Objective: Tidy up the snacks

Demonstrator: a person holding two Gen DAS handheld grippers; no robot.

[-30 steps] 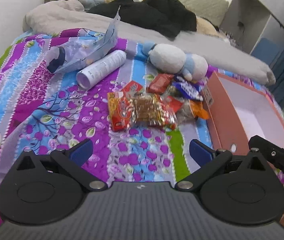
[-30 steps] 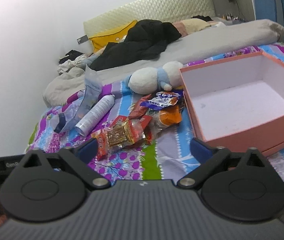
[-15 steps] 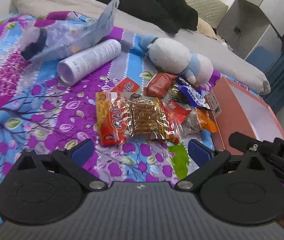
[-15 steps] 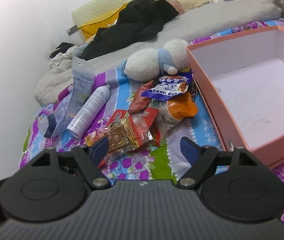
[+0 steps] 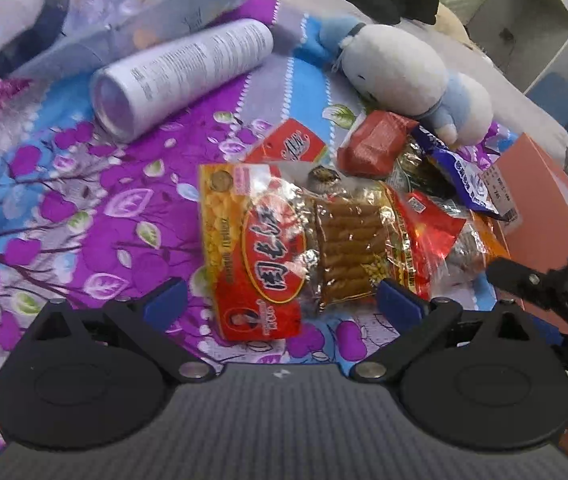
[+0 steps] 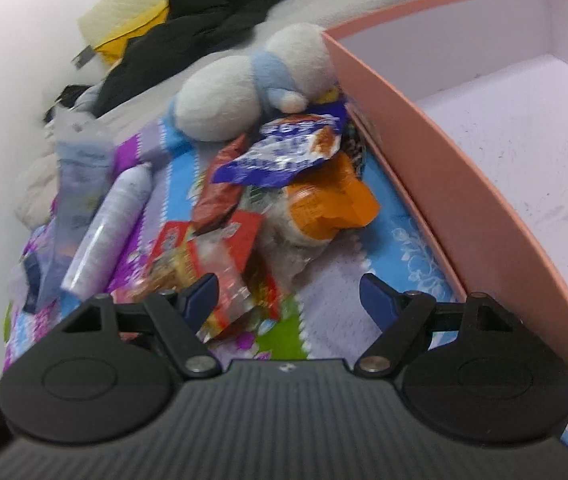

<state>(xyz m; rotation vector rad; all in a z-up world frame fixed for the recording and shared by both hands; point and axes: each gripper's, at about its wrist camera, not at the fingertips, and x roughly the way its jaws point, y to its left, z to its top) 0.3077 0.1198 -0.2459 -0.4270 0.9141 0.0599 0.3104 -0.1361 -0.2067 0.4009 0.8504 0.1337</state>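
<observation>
Crinkled red-and-gold foil: biscuit packet [image 5: 284, 248], flat on the floral bedspread [image 5: 64, 208] at the near edge of a snack heap, just beside the pink box [image 6: 463, 216]. Probably light, soft-walled and slippery; contents likely brittle, so better pinched lightly at a sealed end seam than across the middle. Left gripper [image 5: 282, 304] spread wide, straddling the packet's near end, pads apart from it. Right gripper [image 6: 287, 292] moderately open after a recent narrowing, nothing pressed between the pads. Orange pouch [image 6: 327, 204] and blue wrapper [image 6: 284, 152] heaped behind, against a plush toy [image 5: 403, 76].
</observation>
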